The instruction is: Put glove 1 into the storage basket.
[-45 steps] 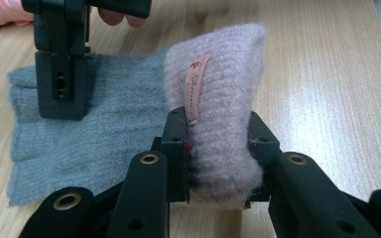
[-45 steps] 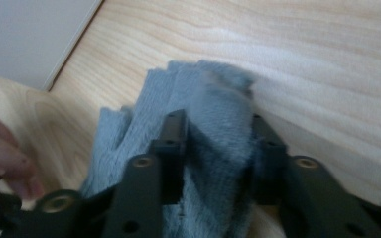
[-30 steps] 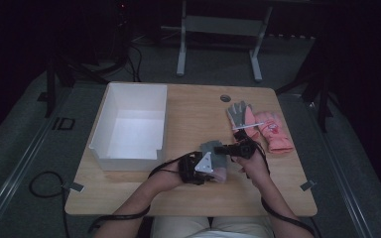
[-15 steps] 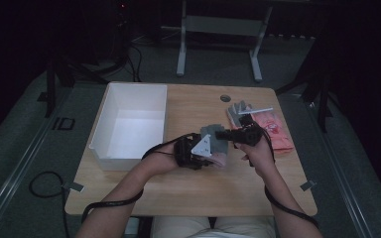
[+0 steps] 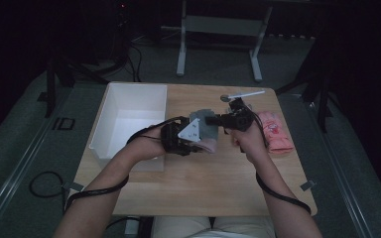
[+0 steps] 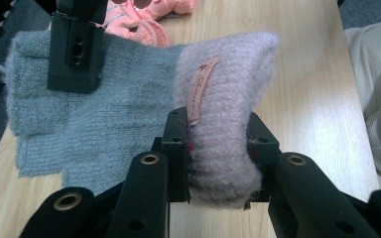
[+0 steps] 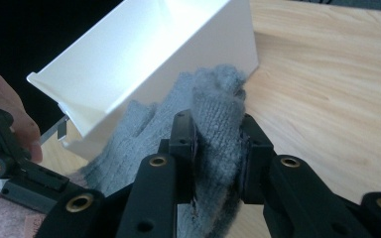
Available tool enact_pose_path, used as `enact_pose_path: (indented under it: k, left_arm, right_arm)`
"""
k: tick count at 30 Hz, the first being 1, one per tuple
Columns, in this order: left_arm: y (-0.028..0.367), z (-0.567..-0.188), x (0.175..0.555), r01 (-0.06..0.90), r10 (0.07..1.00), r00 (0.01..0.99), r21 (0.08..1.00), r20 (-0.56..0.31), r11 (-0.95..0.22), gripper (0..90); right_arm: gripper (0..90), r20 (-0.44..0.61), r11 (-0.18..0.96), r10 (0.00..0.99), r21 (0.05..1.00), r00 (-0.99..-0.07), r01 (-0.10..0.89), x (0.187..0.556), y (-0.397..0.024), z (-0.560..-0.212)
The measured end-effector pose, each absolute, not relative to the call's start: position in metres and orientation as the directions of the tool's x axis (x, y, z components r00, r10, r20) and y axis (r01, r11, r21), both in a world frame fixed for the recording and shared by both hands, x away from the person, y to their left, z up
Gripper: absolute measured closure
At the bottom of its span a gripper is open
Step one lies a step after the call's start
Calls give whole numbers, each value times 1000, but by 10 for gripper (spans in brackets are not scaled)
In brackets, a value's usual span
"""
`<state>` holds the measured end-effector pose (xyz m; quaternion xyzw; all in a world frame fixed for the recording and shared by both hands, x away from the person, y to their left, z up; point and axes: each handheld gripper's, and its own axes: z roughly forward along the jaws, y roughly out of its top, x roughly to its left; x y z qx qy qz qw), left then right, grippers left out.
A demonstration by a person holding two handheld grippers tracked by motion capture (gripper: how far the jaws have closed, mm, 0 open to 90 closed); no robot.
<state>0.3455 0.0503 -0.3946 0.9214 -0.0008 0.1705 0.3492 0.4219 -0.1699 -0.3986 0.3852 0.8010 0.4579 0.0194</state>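
Above the table (image 5: 198, 183) beside the white bin (image 5: 129, 124), both grippers have lifted the glove (image 5: 209, 130): left gripper (image 6: 217, 157) clamps its pink cuff, right gripper (image 7: 218, 158) its grey fingers, so I judge binning comes next.

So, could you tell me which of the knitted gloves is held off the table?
The grey knitted glove with the pale pink cuff, held between both grippers; the coral-pink gloves lie on the wooden table.

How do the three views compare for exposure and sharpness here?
High view: dim overall, surroundings nearly black, glove small and hard to read. Left gripper view: bright, knit texture and label crisp, near jaws soft. Right gripper view: white bin glares, its wall washed out; the table grain stays clear.
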Motion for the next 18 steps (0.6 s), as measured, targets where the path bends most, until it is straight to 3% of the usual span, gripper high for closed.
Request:
enact_pose_path:
  k: [18]
  left_arm:
    - [108, -382, 345, -64, 189, 924, 622, 332, -780, 692]
  right_arm:
    - [736, 298, 330, 591, 759, -750, 562, 435, -98, -381]
